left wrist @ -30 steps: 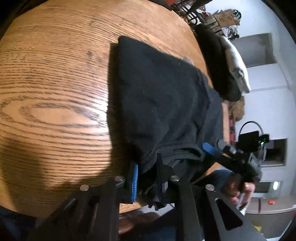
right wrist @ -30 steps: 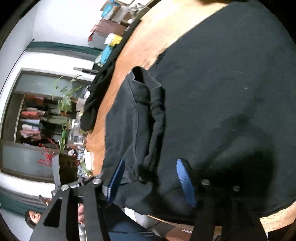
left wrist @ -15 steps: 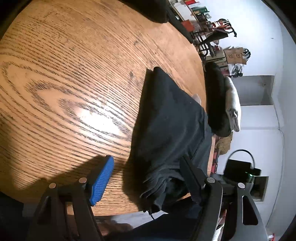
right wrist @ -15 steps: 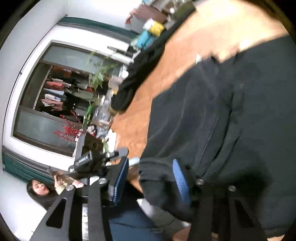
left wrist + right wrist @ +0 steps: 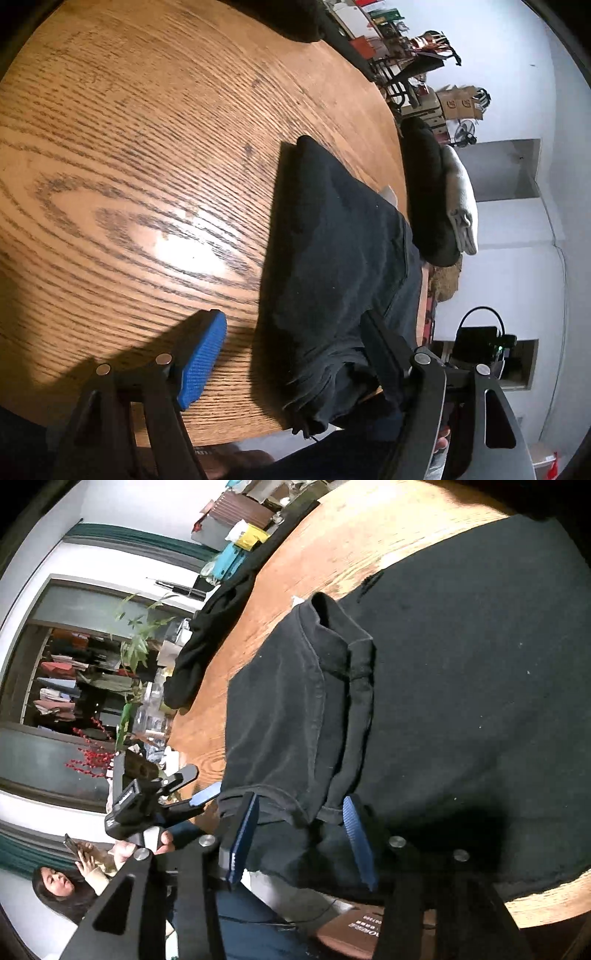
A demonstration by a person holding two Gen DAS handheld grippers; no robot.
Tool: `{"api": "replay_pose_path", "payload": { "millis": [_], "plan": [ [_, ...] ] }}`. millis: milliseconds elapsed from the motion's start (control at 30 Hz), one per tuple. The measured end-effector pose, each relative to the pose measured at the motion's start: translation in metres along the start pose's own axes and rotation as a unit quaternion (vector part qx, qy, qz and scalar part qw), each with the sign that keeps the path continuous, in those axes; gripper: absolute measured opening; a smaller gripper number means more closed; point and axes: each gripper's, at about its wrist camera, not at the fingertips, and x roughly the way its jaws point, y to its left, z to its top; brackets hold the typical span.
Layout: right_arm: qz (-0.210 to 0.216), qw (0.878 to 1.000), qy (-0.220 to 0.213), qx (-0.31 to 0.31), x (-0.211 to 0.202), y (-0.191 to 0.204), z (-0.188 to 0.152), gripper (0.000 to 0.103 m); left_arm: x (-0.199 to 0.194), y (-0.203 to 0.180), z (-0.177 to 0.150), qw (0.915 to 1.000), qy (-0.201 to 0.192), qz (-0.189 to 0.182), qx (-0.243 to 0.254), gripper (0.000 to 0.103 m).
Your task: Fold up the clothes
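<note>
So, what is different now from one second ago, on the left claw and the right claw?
The left claw let go of the black garment: its jaws, clamped on the near corner a second ago, now stand wide open around it. The right claw narrowed onto the bunched hem at the table edge, though a firm pinch is unclear. The garment stayed folded on the table, and the folded stack behind it did not move.

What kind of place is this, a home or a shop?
Probably a lived-in home: a wooden dining table with a folded black garment, stacked cardboard boxes by the wall, and a shelf of folded clothes behind glass.
</note>
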Motion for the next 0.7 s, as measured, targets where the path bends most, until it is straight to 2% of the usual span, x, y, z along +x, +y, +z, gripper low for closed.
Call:
{"api": "replay_pose_path", "payload": {
  "millis": [133,300,333,467,600,700],
  "plan": [
    [-0.01,1.0,0.008,-0.003,0.007,0.01,0.007,0.045,0.005,-0.003,-0.002,1.0,0.002,-0.006,0.004,0.075],
    [-0.049,0.999,0.014,0.004,0.029,0.014,0.018,0.044,0.009,-0.005,0.0,0.9999,0.003,-0.009,0.007,0.075],
    [-0.049,0.999,0.017,0.003,0.033,0.014,0.019,0.041,0.009,-0.005,-0.001,0.9999,0.004,-0.009,0.007,0.075],
    [-0.009,1.0,0.021,0.005,0.029,0.018,0.02,0.007,0.01,-0.005,-0.002,0.9998,0.009,-0.012,0.01,0.075],
    [-0.012,1.0,0.0,0.0,0.009,0.018,0.026,0.006,0.011,-0.006,-0.002,0.9998,0.011,-0.013,0.013,0.075],
    [-0.041,0.999,0.007,-0.002,0.01,0.013,0.026,0.006,0.012,-0.007,-0.003,0.9997,0.012,-0.009,0.017,0.075]
  ]
}}
